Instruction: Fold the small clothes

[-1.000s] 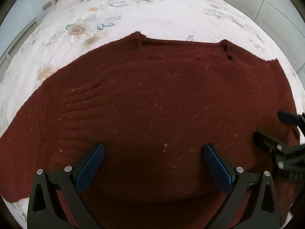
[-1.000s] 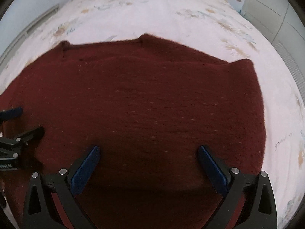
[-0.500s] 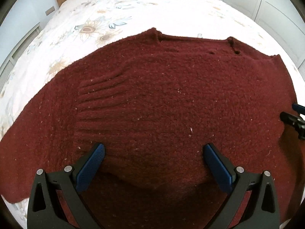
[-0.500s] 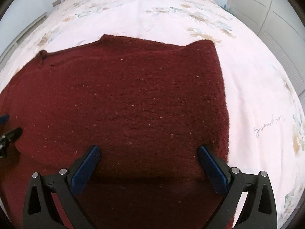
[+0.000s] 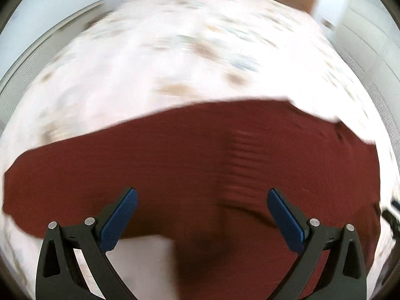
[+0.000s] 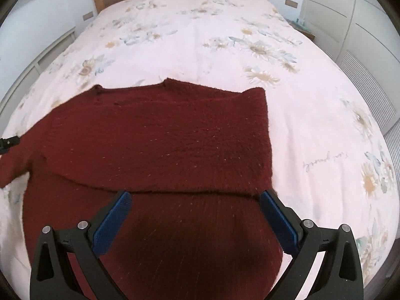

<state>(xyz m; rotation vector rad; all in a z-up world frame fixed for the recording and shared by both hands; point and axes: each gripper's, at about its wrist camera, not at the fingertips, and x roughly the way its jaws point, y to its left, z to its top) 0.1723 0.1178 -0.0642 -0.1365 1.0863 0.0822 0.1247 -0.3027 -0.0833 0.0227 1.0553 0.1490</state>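
both my claws gape empty, left claw (image 5: 202, 218) and right claw (image 6: 194, 214), over the dark red sweater (image 6: 160, 145) on the bed (image 6: 312, 130).

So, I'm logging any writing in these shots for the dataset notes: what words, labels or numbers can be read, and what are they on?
One text only: grey cursive script printed on the bedspread, right of the dark red sweater, at. It sits upside down to the right wrist camera and is too small to read for certain.
Sweater: no readable label or tag.
Left gripper and right gripper: no markings legible.
Left wrist view: too blurred to show any text.
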